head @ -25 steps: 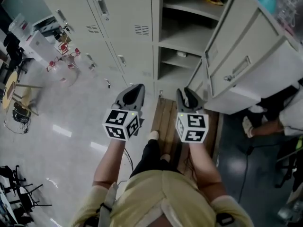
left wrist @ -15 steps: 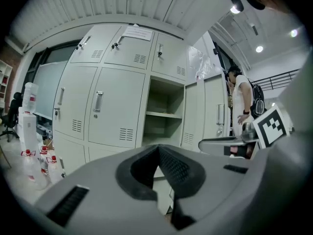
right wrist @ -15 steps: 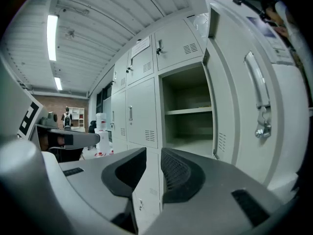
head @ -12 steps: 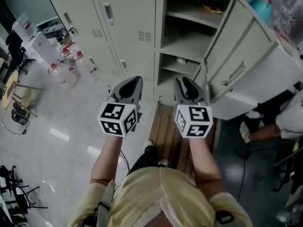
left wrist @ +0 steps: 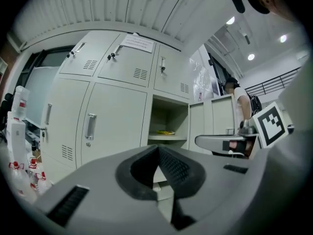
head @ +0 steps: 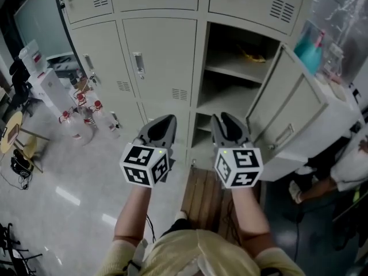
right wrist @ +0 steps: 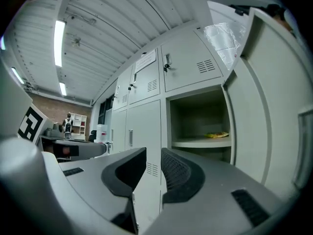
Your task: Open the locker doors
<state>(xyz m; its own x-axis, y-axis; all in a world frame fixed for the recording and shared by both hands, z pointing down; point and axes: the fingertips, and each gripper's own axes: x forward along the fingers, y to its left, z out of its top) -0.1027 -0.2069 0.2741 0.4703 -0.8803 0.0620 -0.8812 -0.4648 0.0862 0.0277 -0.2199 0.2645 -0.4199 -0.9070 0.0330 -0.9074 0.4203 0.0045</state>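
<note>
A bank of beige lockers (head: pixel 158 50) stands in front of me. The middle door (left wrist: pixel 115 121) is closed, with a metal handle (head: pixel 138 65). To its right a compartment (head: pixel 241 68) stands open with a yellow thing (right wrist: pixel 216 135) on its shelf. Its door (head: pixel 290 117) swings out to the right. My left gripper (head: pixel 165 121) points level at the closed door, its tips together and holding nothing. My right gripper (head: pixel 222 119) is held level beside it, toward the open compartment. Its jaws (right wrist: pixel 154 153) are open with nothing between them. Neither gripper touches the lockers.
Several red-capped bottles (head: pixel 80 117) and a white machine (head: pixel 43 76) stand on the floor at the left. A wooden board (head: pixel 207 194) lies below the open locker. A person (head: pixel 351 174) is at the right, behind the open door. A teal bottle (head: pixel 307 49) stands on a cabinet.
Both grippers have risen together in front of the lockers. The head view has tilted up, so the upper row of locker doors now shows.
</note>
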